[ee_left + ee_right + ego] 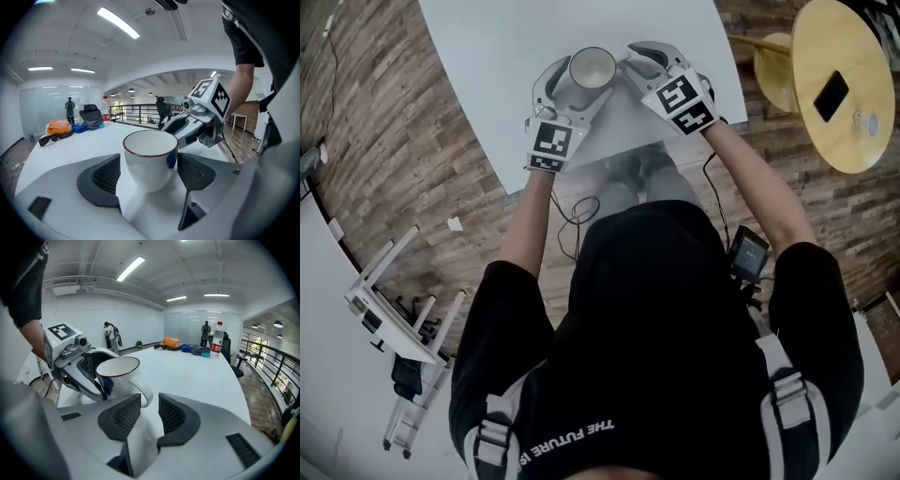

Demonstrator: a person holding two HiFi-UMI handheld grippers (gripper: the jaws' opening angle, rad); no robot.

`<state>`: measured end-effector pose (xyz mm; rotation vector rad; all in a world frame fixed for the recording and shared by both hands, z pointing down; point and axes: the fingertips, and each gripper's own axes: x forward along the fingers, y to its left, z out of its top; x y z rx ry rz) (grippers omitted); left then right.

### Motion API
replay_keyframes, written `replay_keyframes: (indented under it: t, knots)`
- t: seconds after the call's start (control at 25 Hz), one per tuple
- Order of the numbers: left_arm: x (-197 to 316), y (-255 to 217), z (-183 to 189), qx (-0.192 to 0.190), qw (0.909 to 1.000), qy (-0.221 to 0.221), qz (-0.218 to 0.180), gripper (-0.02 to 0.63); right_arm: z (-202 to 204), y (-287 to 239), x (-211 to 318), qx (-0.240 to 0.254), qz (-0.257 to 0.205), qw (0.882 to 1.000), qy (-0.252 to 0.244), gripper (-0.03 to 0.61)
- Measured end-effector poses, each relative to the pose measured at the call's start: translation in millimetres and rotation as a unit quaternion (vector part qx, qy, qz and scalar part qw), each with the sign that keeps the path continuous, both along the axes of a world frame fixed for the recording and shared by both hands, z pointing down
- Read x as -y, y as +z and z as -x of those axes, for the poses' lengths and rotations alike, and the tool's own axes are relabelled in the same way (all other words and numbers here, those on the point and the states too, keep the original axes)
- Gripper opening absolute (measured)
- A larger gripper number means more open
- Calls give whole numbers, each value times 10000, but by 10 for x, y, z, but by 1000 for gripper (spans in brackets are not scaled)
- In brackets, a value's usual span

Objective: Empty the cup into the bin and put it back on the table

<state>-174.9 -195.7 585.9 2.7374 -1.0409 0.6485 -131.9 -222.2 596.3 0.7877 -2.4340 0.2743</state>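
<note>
A white cup (592, 67) with a dark rim stands upright near the front edge of the white table (497, 56); its inside looks bare. My left gripper (578, 89) holds it from the near left. In the left gripper view the cup (150, 161) fills the wide gap between the jaws, and the pads (190, 171) press its sides. My right gripper (630, 58) is close on the cup's right. In the right gripper view its jaws stand a little apart, and the cup's handle (145, 397) sits just beyond the fingertips (129, 416). No bin is in view.
A water bottle (216, 340), bags and clothes (171, 342) lie at the table's far end. A round wooden table (848, 80) with a phone stands to the right, a stool (773, 66) beside it. A white rack (389, 319) stands on the wooden floor at left.
</note>
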Motion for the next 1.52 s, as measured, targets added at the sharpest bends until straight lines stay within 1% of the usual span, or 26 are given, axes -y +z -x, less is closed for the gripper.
replay_keyframes:
  t: [0.12, 0.32, 0.4, 0.48, 0.56, 0.72, 0.76, 0.8, 0.84, 0.88, 0.92, 0.96, 1.0, 1.04, 1.12, 1.2, 1.36, 1.52]
  knots:
    - [-70, -58, 29, -63, 9999, -56, 74, 368, -66, -38, -73, -159, -13, 9998, -105, 106]
    - [-256, -184, 111, 66, 9998, -163, 108, 368, -240, -194, -208, -380, -165, 9991, -76, 106]
    - [-380, -291, 156, -6, 9996, -275, 90, 368, -335, -306, -320, -409, -219, 9989, -6, 106]
    - [-476, -462, 243, -157, 9990, -427, 9, 367, -375, -472, -407, -393, -365, 9985, 91, 104]
    - [-524, -701, 328, -315, 9975, -612, -184, 367, -365, -718, -453, -227, -586, 9978, 193, 104]
    - [-629, -1287, 385, -492, 9918, -979, -664, 365, -260, -1382, -587, 455, -992, 9937, 258, 104]
    - [-661, -1432, 402, -560, 9892, -1107, -779, 355, -232, -1559, -620, 662, -1096, 9913, 294, 103]
    - [-688, -1571, 431, -664, 9857, -1275, -884, 269, -208, -1736, -648, 906, -1188, 9881, 364, 97]
    - [-712, -1704, 463, -811, 9814, -1446, -969, 108, -193, -1912, -677, 1204, -1249, 9837, 470, 72]
    - [-734, -1829, 483, -1007, 9769, -1584, -1020, 26, -185, -2082, -710, 1551, -1266, 9780, 589, 34]
    - [-754, -1946, 489, -1235, 9723, -1689, -1038, 21, -183, -2237, -749, 1907, -1240, 9713, 696, 17]
    - [-768, -2052, 484, -1446, 9678, -1773, -1048, 21, -187, -2364, -786, 2202, -1199, 9649, 787, 17]
    - [-775, -2142, 473, -1587, 9640, -1840, -1077, 21, -198, -2454, -814, 2385, -1176, 9601, 865, 17]
    - [-778, -2211, 461, -1653, 9616, -1883, -1122, 21, -208, -2509, -834, 2462, -1182, 9575, 926, 17]
    - [-767, -2295, 430, -1702, 9596, -1907, -1177, 21, -214, -2539, -857, 2450, -1218, 9569, 977, 17]
    - [-744, -2347, 387, -1730, 9593, -1901, -1168, 21, -222, -2513, -863, 2350, -1238, 9590, 992, 17]
    - [-711, -2319, 398, -1546, 9611, -2026, -1061, 21, -251, -2490, -859, 2202, -1300, 9614, 1020, 17]
    - [-695, -2337, 402, -1556, 9609, -2032, -1054, 21, -277, -2502, -827, 2186, -1327, 9612, 1033, 16]
